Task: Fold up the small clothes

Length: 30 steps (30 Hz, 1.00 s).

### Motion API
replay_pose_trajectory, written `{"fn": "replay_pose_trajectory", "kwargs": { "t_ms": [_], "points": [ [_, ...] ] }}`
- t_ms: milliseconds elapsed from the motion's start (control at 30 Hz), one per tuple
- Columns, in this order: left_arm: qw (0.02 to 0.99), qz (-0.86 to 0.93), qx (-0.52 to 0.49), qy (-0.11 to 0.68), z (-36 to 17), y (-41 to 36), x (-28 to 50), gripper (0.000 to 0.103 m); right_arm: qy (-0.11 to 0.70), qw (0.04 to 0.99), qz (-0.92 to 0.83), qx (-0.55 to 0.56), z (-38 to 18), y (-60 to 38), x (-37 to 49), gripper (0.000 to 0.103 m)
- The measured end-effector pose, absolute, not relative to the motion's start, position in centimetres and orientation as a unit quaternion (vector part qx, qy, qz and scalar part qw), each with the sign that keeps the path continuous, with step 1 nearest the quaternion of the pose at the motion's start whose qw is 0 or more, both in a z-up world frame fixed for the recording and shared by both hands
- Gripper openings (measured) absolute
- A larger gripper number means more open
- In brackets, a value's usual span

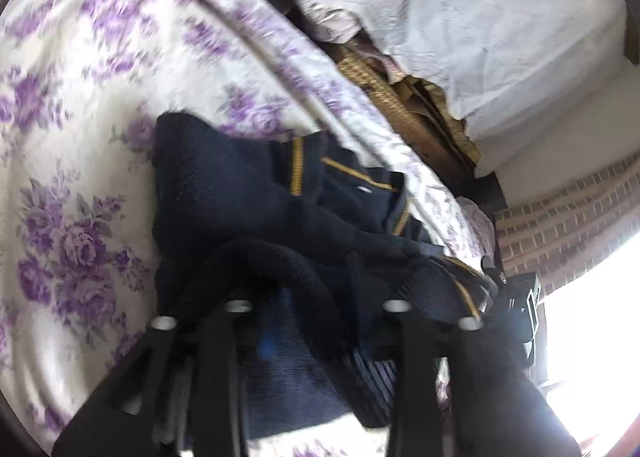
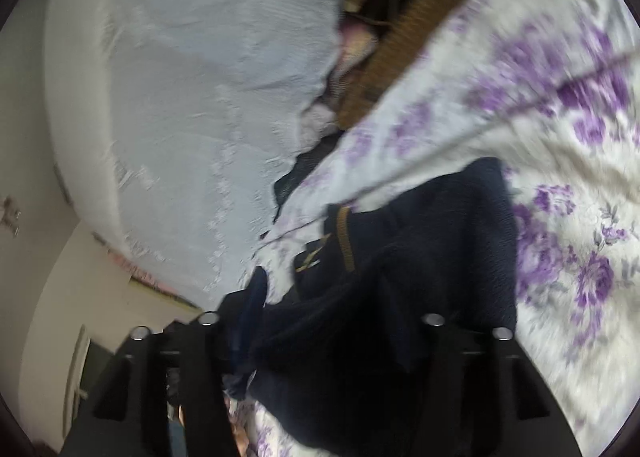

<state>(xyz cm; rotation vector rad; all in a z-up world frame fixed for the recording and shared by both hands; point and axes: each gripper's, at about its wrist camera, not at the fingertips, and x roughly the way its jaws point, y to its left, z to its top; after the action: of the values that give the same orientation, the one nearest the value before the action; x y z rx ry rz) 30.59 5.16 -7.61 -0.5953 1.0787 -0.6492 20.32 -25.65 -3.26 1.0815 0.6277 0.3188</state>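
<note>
A small navy knit sweater [image 1: 240,193] with yellow trim lies bunched on a bed sheet [image 1: 80,97] printed with purple flowers. It also shows in the right wrist view [image 2: 440,241]. My left gripper [image 1: 316,301] has its fingers spread wide, and sweater fabric drapes between and over them; whether it grips the fabric is hidden. My right gripper [image 2: 320,321] also has its fingers spread, with the sweater bunched between them and covering the tips. The other gripper's black body [image 1: 520,309] shows at the sweater's far right.
A white textured bedspread [image 1: 480,17] covers a second bed beyond the sheet; it also shows in the right wrist view [image 2: 180,97]. A brown woven mat edge [image 1: 400,105] runs along the gap between the beds. A brick-pattern wall [image 1: 568,209] and a bright window are at right.
</note>
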Motion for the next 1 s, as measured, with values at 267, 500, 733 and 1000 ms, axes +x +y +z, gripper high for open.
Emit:
{"fn": "replay_pose_trajectory", "kwargs": {
  "t_ms": [267,500,733,1000],
  "points": [
    [0.775,-0.273,-0.327,0.466,-5.9,7.2,30.1,0.071,0.266,0.822,0.158,0.478,-0.5,-25.0,19.0,0.061],
    [0.79,-0.253,-0.302,0.469,-6.5,7.0,30.5,0.071,0.257,0.863,0.066,0.43,-0.7,-26.5,18.2,0.051],
    [0.82,-0.283,-0.25,0.429,-3.3,5.6,29.5,0.082,0.293,0.916,0.046,0.271,2.3,-20.9,20.2,0.049],
    [0.844,-0.194,-0.141,0.479,-8.2,3.4,31.9,0.077,0.376,0.886,-0.033,0.268,-3.8,-22.8,25.6,0.018]
  ]
}}
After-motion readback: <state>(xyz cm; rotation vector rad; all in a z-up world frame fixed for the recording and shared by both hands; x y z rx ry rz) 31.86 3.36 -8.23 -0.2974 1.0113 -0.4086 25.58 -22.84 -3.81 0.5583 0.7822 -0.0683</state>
